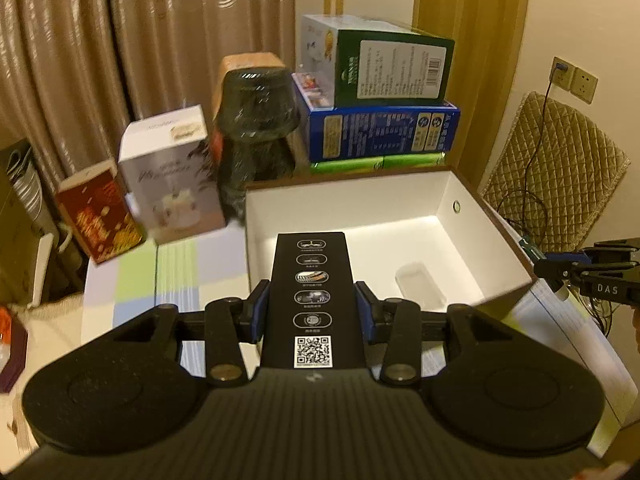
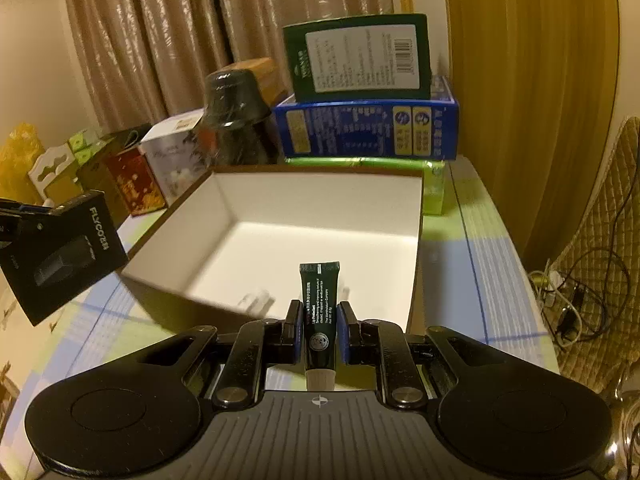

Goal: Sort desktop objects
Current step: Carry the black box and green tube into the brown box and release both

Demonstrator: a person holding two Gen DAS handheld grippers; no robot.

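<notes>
My left gripper [image 1: 308,304] is shut on a long black carton [image 1: 310,280] printed with icons and a QR code, held above the near rim of an open white box [image 1: 460,216]. A small clear plastic case [image 1: 420,286] lies on the box floor. In the right wrist view my right gripper [image 2: 319,320] is shut on a dark green tube [image 2: 320,284], cap toward the camera, above the white box's [image 2: 320,200] near edge. The black carton [image 2: 60,256] hangs at the left of that view, off the box's corner. The right gripper [image 1: 560,264] shows at the right edge of the left wrist view.
Behind the white box stand stacked cartons: green [image 1: 392,64] on blue [image 1: 384,132] on lime green [image 1: 376,164]. A dark jar [image 1: 256,120], a white carton [image 1: 172,176] and a red carton [image 1: 96,216] line the back left. Cables [image 2: 580,292] and a quilted chair [image 1: 560,168] are right of the table.
</notes>
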